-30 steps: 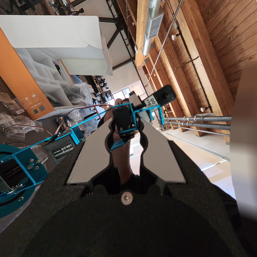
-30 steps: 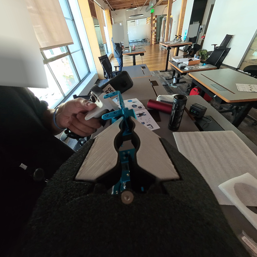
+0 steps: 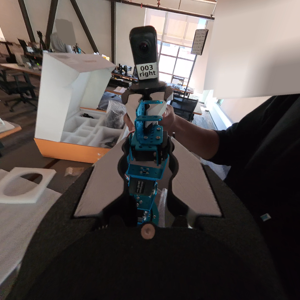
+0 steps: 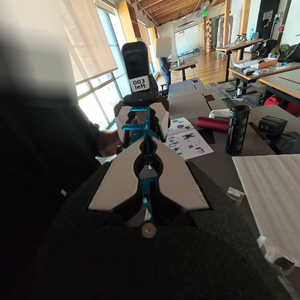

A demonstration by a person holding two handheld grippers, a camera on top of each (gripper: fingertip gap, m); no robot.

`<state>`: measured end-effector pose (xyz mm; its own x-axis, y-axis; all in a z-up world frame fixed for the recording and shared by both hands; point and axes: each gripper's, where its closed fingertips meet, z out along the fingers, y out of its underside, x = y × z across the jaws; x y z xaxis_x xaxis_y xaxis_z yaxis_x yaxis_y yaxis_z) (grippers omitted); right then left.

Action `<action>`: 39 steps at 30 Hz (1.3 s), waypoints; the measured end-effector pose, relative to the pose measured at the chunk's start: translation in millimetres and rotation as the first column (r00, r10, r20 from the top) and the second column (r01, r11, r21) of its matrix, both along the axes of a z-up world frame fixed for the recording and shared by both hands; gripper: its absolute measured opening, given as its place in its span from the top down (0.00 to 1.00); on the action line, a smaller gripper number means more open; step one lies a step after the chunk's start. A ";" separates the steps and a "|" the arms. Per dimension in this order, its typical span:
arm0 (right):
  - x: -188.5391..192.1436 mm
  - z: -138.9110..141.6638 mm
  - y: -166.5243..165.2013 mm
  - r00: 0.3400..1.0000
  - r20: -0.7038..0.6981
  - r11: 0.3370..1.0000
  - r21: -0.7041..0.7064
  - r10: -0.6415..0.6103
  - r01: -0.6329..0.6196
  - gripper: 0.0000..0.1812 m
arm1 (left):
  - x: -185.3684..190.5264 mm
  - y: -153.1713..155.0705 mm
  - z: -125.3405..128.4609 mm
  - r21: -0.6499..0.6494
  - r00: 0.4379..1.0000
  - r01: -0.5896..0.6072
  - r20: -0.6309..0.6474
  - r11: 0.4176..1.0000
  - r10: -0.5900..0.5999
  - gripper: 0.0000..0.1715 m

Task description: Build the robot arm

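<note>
Servos and blue metal brackets make up the jointed assembly [image 3: 145, 164] held in the air between the two grippers, which face each other. Nearest in the left wrist view, the left gripper [image 3: 146, 146] is clenched on a black servo and its bracket at mid-length. In the right wrist view, the right gripper [image 4: 146, 142] pinches a thin blue plate edge-on, though how firmly is hard to tell. The assembly looks rigid in its plates but hinged at the servos, likely to fold, with thin wires to spare; the servo bodies and flat brackets seem the soundest holds. Beyond, at about ten o'clock in the left view, stands an open white box [image 3: 65, 103]; at two o'clock in the right, a booklet [image 4: 188, 138] and black cylinder [image 4: 237, 129].
</note>
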<state>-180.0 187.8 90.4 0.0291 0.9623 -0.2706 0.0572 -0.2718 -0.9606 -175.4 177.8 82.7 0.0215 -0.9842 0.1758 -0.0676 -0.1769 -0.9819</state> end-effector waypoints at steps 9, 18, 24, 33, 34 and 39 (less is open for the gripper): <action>12.5 -11.9 -2.6 0.992 -0.049 0.993 -0.040 -0.114 0.112 0.44 | 1.7 3.0 6.5 -0.018 0.995 -0.069 0.065 0.997 0.070 0.73; 0.4 -25.9 -12.4 0.998 -0.001 0.997 -0.024 -0.069 0.069 0.61 | 5.3 2.5 9.3 0.015 0.994 -0.084 0.072 0.996 0.082 0.73; 2.8 -27.8 -6.0 0.989 0.026 0.989 0.012 -0.146 0.146 0.58 | 1.4 3.5 9.8 0.040 0.991 -0.100 0.098 0.994 0.096 0.73; 17.3 -27.7 -48.0 0.969 -0.036 0.969 -0.029 -0.246 0.245 0.75 | 0.8 3.5 14.6 0.068 0.979 -0.133 0.167 0.989 0.120 0.73; 12.0 -32.3 -47.8 0.971 -0.022 0.970 -0.054 -0.239 0.237 0.72 | 1.7 3.7 14.8 0.066 0.978 -0.132 0.174 0.989 0.119 0.73; -2.3 -22.9 -50.4 0.982 -0.106 0.982 -0.129 -0.154 0.140 0.74 | 5.0 5.3 18.2 0.076 0.973 -0.138 0.195 0.988 0.121 0.73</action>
<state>-182.3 137.4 67.4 0.1294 0.9099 -0.3941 -0.1006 -0.3834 -0.9181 -170.4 183.0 101.0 0.1243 -0.9871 0.1012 0.1383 -0.0837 -0.9868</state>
